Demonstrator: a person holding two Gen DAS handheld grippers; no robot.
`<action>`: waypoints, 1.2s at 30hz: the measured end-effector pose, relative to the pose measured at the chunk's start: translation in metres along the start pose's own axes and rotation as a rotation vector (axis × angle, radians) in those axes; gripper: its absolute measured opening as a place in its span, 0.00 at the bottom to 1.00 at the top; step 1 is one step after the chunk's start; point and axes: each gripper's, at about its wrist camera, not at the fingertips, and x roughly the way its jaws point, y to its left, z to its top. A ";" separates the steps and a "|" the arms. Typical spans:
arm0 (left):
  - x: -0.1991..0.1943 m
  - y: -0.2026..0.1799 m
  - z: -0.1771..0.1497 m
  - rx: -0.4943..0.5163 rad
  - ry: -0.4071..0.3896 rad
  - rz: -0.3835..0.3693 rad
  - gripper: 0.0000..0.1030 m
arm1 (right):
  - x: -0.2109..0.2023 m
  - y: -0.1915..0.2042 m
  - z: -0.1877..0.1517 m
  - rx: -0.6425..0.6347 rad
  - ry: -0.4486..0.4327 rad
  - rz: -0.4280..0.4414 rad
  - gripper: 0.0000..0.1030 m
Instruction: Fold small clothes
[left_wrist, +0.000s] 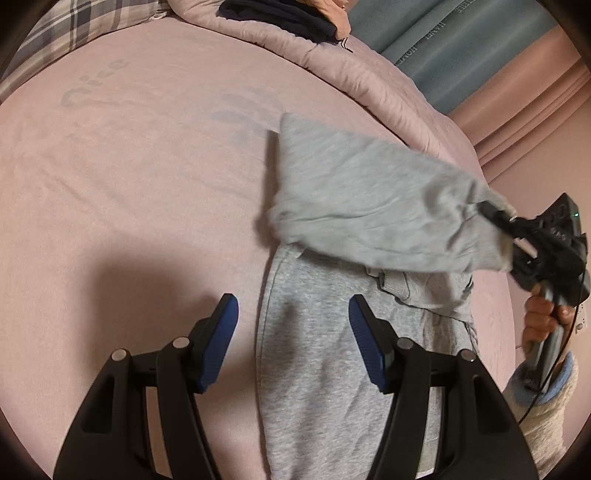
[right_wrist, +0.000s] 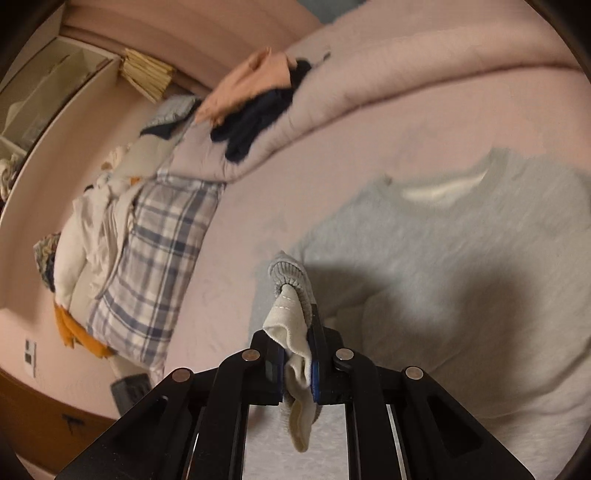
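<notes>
A grey sweatshirt (left_wrist: 314, 369) lies flat on the pink bed sheet (left_wrist: 129, 184). In the right wrist view its body (right_wrist: 461, 258) and neckline face me. One sleeve (left_wrist: 369, 199) is lifted off the bed and stretched over the body. My right gripper (left_wrist: 485, 208) is shut on that sleeve's ribbed cuff (right_wrist: 288, 273), and the cream lining is pinched between its pads (right_wrist: 291, 325). A hand (left_wrist: 543, 317) holds that gripper at the right edge. My left gripper (left_wrist: 293, 301) hangs open above the sweatshirt's left edge. One pad is over the sheet and the other over the grey cloth, with nothing gripped.
A rolled pink quilt (left_wrist: 351, 74) runs along the far side of the bed. Dark clothes (right_wrist: 255, 122) and a peach garment (right_wrist: 251, 81) lie on it. A plaid pillow (right_wrist: 159, 251) and more piled laundry sit at the bed's head. A teal curtain (left_wrist: 461, 48) hangs behind.
</notes>
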 end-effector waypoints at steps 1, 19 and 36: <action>0.002 -0.002 -0.001 0.008 0.006 0.003 0.60 | -0.007 -0.002 0.004 -0.001 -0.016 -0.006 0.12; 0.062 -0.016 0.025 0.107 0.074 0.144 0.59 | -0.001 -0.093 0.001 0.153 0.042 -0.132 0.12; 0.041 -0.033 0.045 0.091 0.005 0.081 0.60 | -0.032 -0.092 -0.007 0.035 -0.135 -0.444 0.39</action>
